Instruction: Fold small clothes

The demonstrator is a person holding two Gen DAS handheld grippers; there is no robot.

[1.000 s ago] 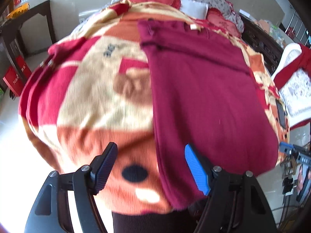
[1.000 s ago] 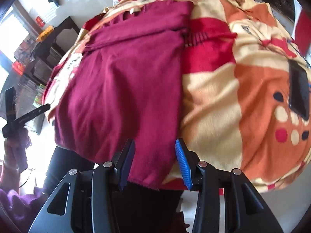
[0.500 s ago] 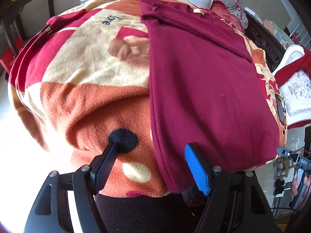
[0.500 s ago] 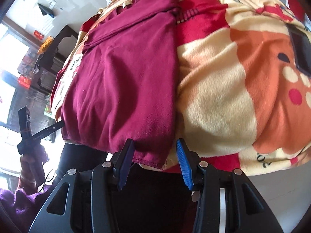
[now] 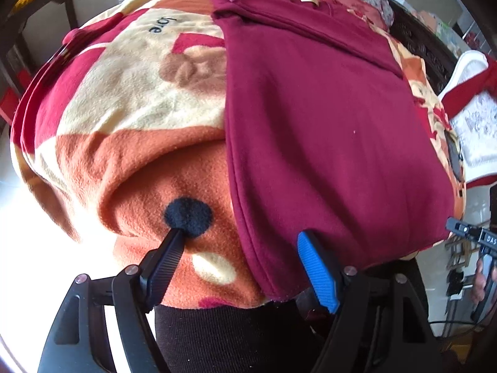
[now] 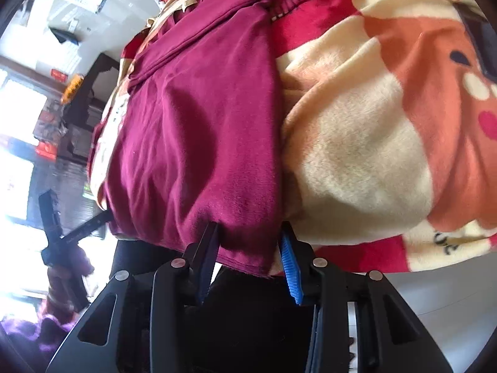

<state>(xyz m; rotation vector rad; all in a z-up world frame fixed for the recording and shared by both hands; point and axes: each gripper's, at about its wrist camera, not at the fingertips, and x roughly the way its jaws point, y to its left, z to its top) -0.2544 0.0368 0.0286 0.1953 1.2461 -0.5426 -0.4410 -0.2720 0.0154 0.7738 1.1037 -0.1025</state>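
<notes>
A maroon shirt (image 5: 316,118) lies flat on a patterned fleece blanket (image 5: 130,143), sleeves folded in, collar at the far end. Its near hem hangs over the bed's front edge. My left gripper (image 5: 240,258) is open wide, its fingers astride the hem's left corner without touching it. In the right wrist view the same shirt (image 6: 198,130) fills the left half. My right gripper (image 6: 248,248) is open, with the hem's right corner between its fingers and the left finger pressing into the cloth.
The blanket (image 6: 372,130) covers the whole bed. A dark wooden table (image 5: 37,9) stands at the far left. A white and red chair (image 5: 472,99) is at the right. The person's dark clothing lies just below both grippers.
Both grippers have moved forward and down to the shirt's near hem. The right gripper's fingers now straddle the right corner. Both stay open.
</notes>
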